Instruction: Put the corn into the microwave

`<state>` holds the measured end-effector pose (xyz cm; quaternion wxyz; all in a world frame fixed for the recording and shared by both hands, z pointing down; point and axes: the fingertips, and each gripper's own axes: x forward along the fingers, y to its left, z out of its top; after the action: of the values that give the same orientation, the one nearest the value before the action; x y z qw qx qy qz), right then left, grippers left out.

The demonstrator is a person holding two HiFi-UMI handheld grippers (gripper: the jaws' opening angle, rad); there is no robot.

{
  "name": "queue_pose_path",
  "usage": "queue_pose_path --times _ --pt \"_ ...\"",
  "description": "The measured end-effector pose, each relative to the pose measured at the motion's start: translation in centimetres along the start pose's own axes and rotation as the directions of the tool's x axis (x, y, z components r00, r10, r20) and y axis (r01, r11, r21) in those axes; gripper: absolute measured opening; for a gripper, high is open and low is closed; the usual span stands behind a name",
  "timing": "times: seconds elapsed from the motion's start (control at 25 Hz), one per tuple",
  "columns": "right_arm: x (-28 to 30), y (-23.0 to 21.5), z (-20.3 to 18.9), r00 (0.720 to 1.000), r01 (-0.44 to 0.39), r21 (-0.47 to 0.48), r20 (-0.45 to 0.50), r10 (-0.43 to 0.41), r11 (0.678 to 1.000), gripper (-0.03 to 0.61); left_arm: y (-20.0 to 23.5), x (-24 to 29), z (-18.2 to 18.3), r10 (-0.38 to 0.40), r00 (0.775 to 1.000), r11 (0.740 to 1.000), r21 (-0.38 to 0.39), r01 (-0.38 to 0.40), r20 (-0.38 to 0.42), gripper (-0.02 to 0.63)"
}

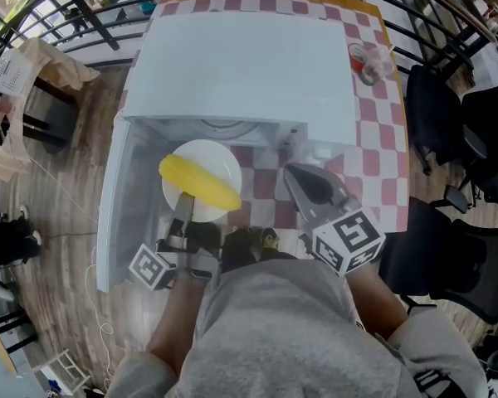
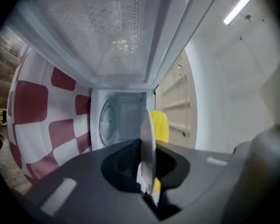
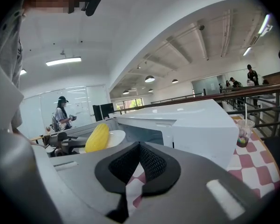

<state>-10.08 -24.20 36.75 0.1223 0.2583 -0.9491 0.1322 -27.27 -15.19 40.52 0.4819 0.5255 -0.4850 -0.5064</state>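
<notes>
The yellow corn (image 1: 201, 182) lies on a white plate (image 1: 212, 160) held just in front of the open white microwave (image 1: 241, 65). My left gripper (image 1: 183, 203) is shut on the plate's near rim. In the left gripper view the plate (image 2: 147, 139) stands edge-on between the jaws of the left gripper (image 2: 147, 181), with the corn (image 2: 160, 125) beside it and the microwave's cavity and turntable (image 2: 107, 118) straight ahead. My right gripper (image 1: 295, 174) hovers shut and empty to the right of the plate. From the right gripper (image 3: 140, 146) I see the corn (image 3: 97, 137) and the microwave (image 3: 191, 122).
The microwave door (image 1: 116, 214) hangs open to the left. The microwave sits on a red-and-white checkered table (image 1: 382, 148). A plastic cup (image 1: 365, 63) stands at the table's far right. Dark chairs (image 1: 448, 123) are to the right. A person (image 3: 63, 115) stands far off.
</notes>
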Motion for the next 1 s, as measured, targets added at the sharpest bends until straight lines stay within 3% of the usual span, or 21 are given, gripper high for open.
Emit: queue_pose_path --times 0.44,1.0 --pt "3.2 0.9 1.2 0.998 0.067 0.008 -0.004 -0.067 0.998 -0.002 0.5 2.9 2.5 -0.005 0.995 1.0 -0.028 0.002 -0.1 0.029" --pt "5.4 1.0 1.4 0.993 0.12 0.003 -0.008 -0.12 0.993 -0.001 2.0 4.1 3.6 0.002 0.989 0.997 -0.071 -0.012 -0.146 0.029"
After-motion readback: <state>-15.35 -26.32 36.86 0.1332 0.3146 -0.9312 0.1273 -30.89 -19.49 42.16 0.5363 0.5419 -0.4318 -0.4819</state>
